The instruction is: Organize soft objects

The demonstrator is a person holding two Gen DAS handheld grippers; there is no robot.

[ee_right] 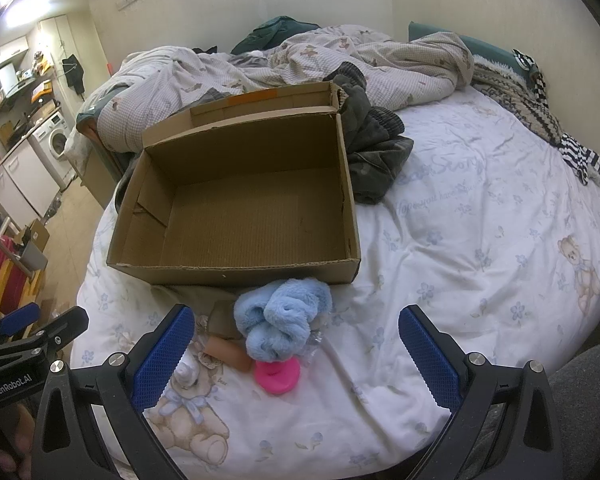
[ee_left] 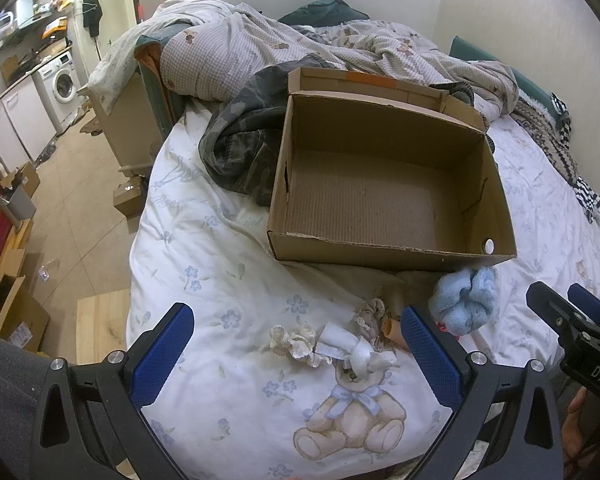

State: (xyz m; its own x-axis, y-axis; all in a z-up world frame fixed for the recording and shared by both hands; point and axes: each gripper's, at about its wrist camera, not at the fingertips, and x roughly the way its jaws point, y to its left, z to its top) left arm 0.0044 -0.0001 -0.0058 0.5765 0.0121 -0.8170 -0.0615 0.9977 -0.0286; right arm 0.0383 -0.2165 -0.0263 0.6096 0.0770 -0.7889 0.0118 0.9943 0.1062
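Both wrist views low, forward, sharing box (ee_left: pixel 384 184)

You're in a small studio home: an unmade bed (ee_left: pixel 228 240) with a teddy-print sheet fills the frame, while at upper left a washing machine (ee_left: pixel 62 80) and probably kitchen shelves (ee_left: pixel 40 24) share the room.

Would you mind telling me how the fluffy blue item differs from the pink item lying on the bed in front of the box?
The fluffy blue item is pale, plush and bunched into folds; the pink item is bright, smooth and looks moulded. The blue one is clearly bulkier, while the pink one is small and low. The blue one lies nearer the cardboard box, partly overlapping the pink one, which sits closer to the camera. Both rest on the bedspread, outside the box, and neither is gripped.
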